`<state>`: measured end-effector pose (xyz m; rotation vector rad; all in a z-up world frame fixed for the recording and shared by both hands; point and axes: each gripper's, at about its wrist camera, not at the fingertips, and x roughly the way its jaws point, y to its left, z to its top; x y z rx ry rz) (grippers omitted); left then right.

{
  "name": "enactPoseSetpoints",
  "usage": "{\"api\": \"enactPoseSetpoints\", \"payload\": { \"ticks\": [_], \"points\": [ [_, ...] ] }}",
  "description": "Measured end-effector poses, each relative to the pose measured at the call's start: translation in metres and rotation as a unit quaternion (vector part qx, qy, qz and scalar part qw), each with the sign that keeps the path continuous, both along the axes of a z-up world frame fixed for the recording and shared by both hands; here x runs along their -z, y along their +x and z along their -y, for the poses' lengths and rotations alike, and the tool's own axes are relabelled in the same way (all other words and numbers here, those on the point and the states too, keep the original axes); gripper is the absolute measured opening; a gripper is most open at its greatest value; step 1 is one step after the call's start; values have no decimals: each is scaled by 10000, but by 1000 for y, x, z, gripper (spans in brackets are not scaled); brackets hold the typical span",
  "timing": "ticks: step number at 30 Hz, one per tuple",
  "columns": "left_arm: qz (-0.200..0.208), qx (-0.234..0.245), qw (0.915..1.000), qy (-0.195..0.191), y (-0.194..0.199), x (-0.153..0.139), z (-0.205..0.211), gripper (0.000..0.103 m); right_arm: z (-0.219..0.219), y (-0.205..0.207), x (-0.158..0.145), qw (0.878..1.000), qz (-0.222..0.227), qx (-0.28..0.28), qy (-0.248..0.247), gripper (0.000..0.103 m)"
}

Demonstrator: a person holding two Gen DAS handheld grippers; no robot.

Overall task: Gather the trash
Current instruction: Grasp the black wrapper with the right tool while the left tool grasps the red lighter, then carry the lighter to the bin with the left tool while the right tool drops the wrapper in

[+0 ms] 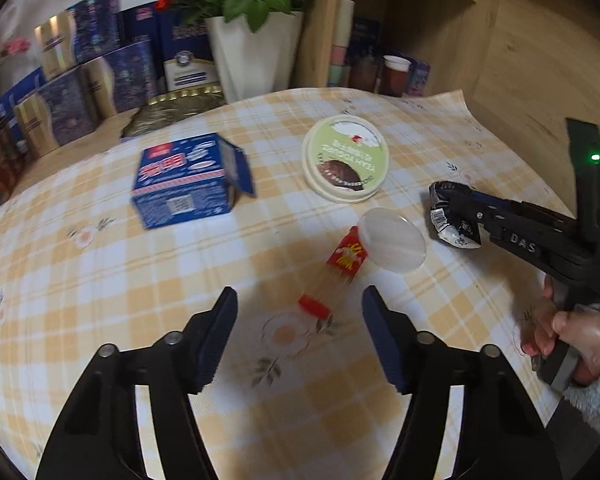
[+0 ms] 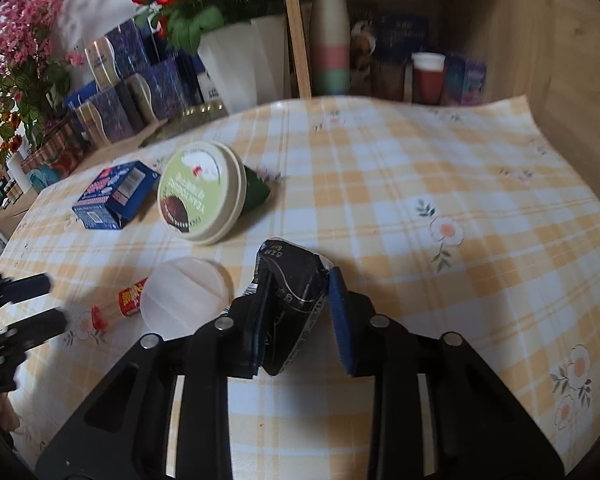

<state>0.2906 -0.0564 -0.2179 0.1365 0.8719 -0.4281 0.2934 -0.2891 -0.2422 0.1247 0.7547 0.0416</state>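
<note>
My right gripper point(image 2: 300, 284) is shut on a crumpled black wrapper point(image 2: 290, 280); in the left wrist view point(image 1: 446, 208) it holds the wrapper point(image 1: 452, 222) just above the checked tablecloth. My left gripper point(image 1: 298, 298) is open and empty, just short of a red-ended pack of wooden sticks point(image 1: 334, 276), whose far end lies under a clear plastic lid point(image 1: 392, 244). Farther back lie a green-lidded round tub point(image 1: 346, 158) on its side and a blue carton point(image 1: 188, 184) with an open flap. The right wrist view shows the lid point(image 2: 186, 300), sticks point(image 2: 118, 306), tub point(image 2: 202, 192) and carton point(image 2: 114, 196).
A white pot of red flowers point(image 1: 256, 52), dark blue gift boxes point(image 1: 80, 92) and a gold tray point(image 1: 172, 110) line the back. A wooden shelf point(image 2: 380, 60) with stacked cups and jars stands behind the table. The tablecloth's right edge point(image 1: 472, 108) curls up against a wooden panel.
</note>
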Motion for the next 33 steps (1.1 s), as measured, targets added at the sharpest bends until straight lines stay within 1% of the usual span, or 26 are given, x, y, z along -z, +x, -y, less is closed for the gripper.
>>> {"api": "enactPoseSetpoints", "payload": {
  "ticks": [2, 4, 7, 9, 12, 15, 16, 17, 18, 20, 22, 23, 26, 27, 30, 33],
  "points": [
    [-108, 211, 9997, 91, 9, 6, 12, 53, 2, 0, -1, 10000, 53, 34, 9, 30],
    [-184, 390, 9988, 238, 17, 12, 23, 50, 7, 0, -1, 9999, 44, 71, 115, 30],
    [-256, 566, 9969, 484, 27, 19, 36, 47, 16, 3, 1, 9993, -9, 158, 329, 30],
    [-308, 578, 9961, 592, 32, 23, 38, 46, 19, 3, 2, 9989, -47, 193, 423, 30],
    [-384, 590, 9955, 637, 38, 29, 41, 46, 20, 3, 3, 9986, -54, 211, 476, 30],
    [-345, 639, 9951, 666, 41, 31, 44, 46, 19, 3, 3, 9987, -43, 216, 454, 30],
    [-358, 636, 9951, 670, 42, 31, 44, 44, 19, 3, 3, 9988, -42, 215, 440, 30],
    [-360, 644, 9950, 674, 41, 30, 44, 25, 18, 3, 3, 9988, -44, 209, 432, 30],
    [-335, 650, 9947, 719, 39, 28, 44, 23, 18, 3, 3, 9989, -54, 205, 425, 30],
    [-329, 607, 9946, 772, 36, 28, 42, 23, 19, 3, 4, 9988, -60, 219, 433, 30],
    [-303, 543, 9956, 703, 29, 26, 36, 23, 20, 4, 5, 9987, -79, 228, 447, 30],
    [-355, 483, 9963, 619, 26, 25, 31, 23, 20, 4, 5, 9987, -82, 226, 460, 30],
    [-482, 191, 9984, 212, 15, 17, 10, 23, 22, 4, 5, 9983, -80, 254, 520, 30],
    [-500, 62, 9987, 37, 8, 12, 1, 23, 24, 4, 5, 9981, -84, 276, 544, 30],
    [-488, -156, 9982, -314, -16, -2, -19, 23, 26, 3, 6, 9977, -103, 340, 575, 30],
    [-421, -349, 9977, -390, -39, -13, -32, 23, 24, 2, 5, 9979, -111, 343, 535, 29]
  ]
}}
